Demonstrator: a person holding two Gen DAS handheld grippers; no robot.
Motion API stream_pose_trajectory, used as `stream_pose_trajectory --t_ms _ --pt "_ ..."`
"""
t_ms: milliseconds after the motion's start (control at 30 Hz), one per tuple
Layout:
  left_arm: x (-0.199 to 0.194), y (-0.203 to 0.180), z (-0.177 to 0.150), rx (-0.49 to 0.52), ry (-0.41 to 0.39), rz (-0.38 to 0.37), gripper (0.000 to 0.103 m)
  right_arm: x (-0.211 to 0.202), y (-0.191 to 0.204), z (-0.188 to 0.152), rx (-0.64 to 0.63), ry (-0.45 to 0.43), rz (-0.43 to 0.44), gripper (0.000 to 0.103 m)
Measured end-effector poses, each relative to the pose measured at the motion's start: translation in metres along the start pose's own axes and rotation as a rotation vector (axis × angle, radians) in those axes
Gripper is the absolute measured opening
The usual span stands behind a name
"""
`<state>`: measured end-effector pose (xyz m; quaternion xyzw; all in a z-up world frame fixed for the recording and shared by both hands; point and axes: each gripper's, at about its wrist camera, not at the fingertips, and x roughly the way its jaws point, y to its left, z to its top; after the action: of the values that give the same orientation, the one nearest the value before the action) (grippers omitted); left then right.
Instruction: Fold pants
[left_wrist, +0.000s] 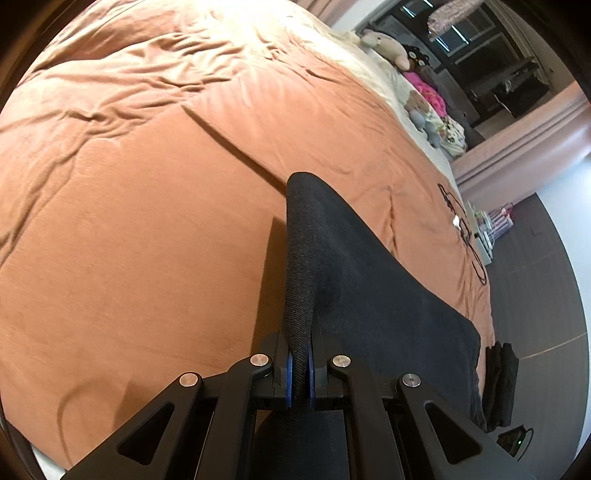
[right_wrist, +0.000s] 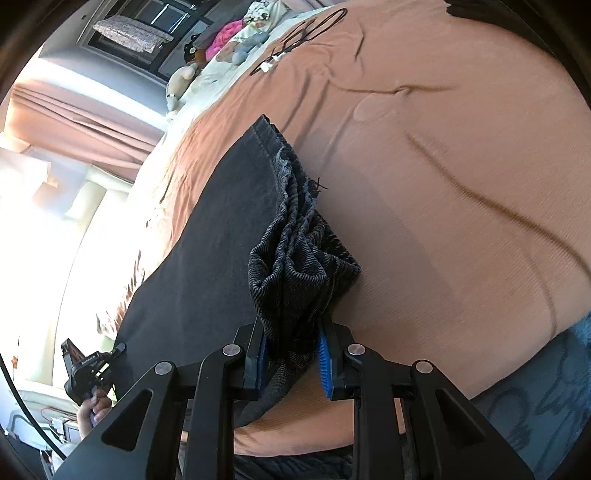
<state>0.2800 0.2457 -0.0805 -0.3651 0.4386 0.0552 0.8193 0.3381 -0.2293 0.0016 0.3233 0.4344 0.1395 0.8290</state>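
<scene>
Left wrist view: an orange-brown duvet (left_wrist: 147, 221) covers the bed and fills most of the frame, creased toward the far side. The dark pants (left_wrist: 369, 288) lie across the duvet on the near right, one edge lifted off the surface where they are gripped, the rest spreading right toward the bed edge. A second stack of dark fabric (left_wrist: 500, 384) sits at the right edge of the bed, just beside the pants; whether it touches them is unclear owing to lens distortion. Soft toys (left_wrist: 391, 48) and a pink cloth (left_wrist: 424, 90) line the far right end of the bed. A black cable (left_wrist: 463, 236) lies on the duvet, far right of the pants.

The left tongs (left_wrist: 300, 373) are clenched on a narrow fold of the pants; the blue pads (left_wrist: 290, 380) press the cloth from both sides.

Right wrist view: the duvet (right_wrist: 443, 184) again dominates, with the pants (right_wrist: 207, 240) stretching from the near centre toward the far left. The right tongs (right_wrist: 291, 362) grasp a thick bunched section of the pants with a frayed hem (right_wrist: 295, 173) just beyond it; the jaws stand partly apart around that bulk. At the near left, a hand (right_wrist: 90, 410) holds the handle of the other gripper.
</scene>
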Motion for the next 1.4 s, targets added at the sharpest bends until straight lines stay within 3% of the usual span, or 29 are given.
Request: stream_pose_trajectory --t_ms 367,533,633,800,1167,1400 --pt "0.009 0.027 0.005 -0.043 0.034 0.026 0.007 0.017 -0.003 0.01 -0.035 0.02 -0.002 0.02" --pt "0.017 0.037 -0.006 -0.062 0.06 0.062 0.017 0.02 -0.01 0.023 -0.053 0.036 -0.011 0.025" --pt "0.013 0.044 -0.016 -0.061 0.066 0.07 0.032 0.017 -0.014 0.027 -0.061 0.027 -0.028 0.034" --pt "0.004 0.061 -0.035 -0.075 0.079 0.055 0.039 0.009 -0.019 0.025 -0.059 0.002 -0.001 0.034" --pt "-0.022 0.068 -0.069 -0.085 0.075 0.032 0.04 -0.017 -0.036 0.02 -0.056 -0.053 0.063 0.034" --pt "-0.029 0.083 -0.083 -0.165 0.064 -0.028 0.039 -0.028 -0.026 0.016 -0.104 -0.081 0.1 0.034"
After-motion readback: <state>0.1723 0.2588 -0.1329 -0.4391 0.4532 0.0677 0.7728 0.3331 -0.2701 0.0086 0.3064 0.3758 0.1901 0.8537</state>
